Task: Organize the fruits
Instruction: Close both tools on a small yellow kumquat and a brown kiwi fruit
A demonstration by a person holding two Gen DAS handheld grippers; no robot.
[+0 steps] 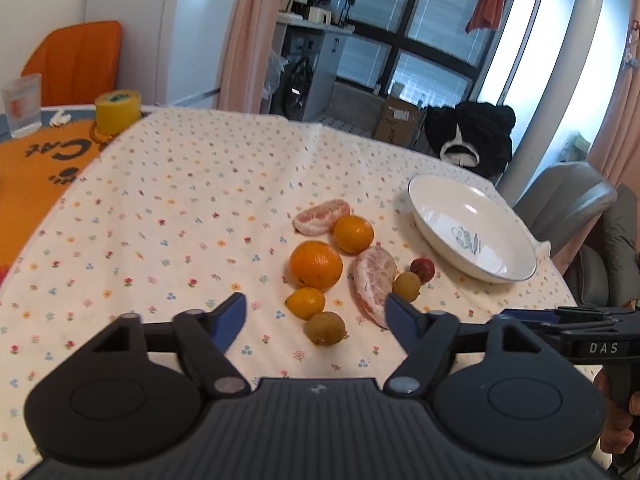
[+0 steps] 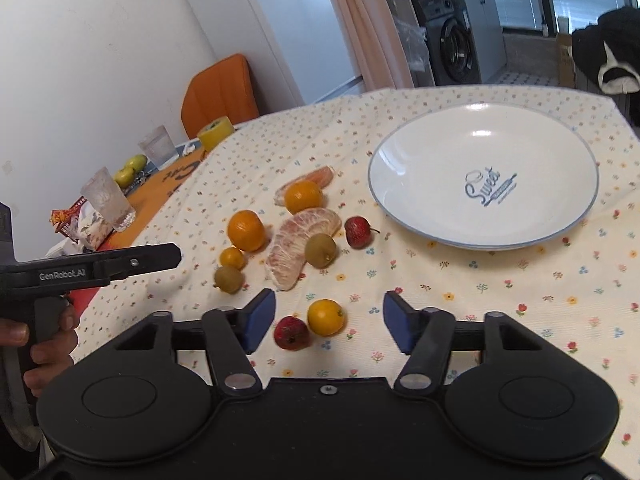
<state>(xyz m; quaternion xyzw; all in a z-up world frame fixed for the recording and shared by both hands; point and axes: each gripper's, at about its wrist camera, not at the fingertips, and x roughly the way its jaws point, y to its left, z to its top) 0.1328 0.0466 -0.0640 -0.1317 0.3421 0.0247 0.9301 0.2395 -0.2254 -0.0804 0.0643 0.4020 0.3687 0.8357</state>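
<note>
Fruits [image 1: 320,264] clustered on flowered desk [image 1: 180,208], just ahead of left gripper [image 1: 316,320], spread wide, empty; right gripper [image 2: 328,320] likewise wide, holding nothing, red fruit [image 2: 291,333] and small orange [image 2: 326,317] lying between its fingertips; white plate [image 2: 420,168] beyond

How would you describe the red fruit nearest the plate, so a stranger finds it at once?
Start at the white plate with blue lettering. Just off its left rim lies a small red fruit with a thin stem, beside the peeled pomelo segment. The other red fruit sits far nearer the right gripper's fingers.
</note>
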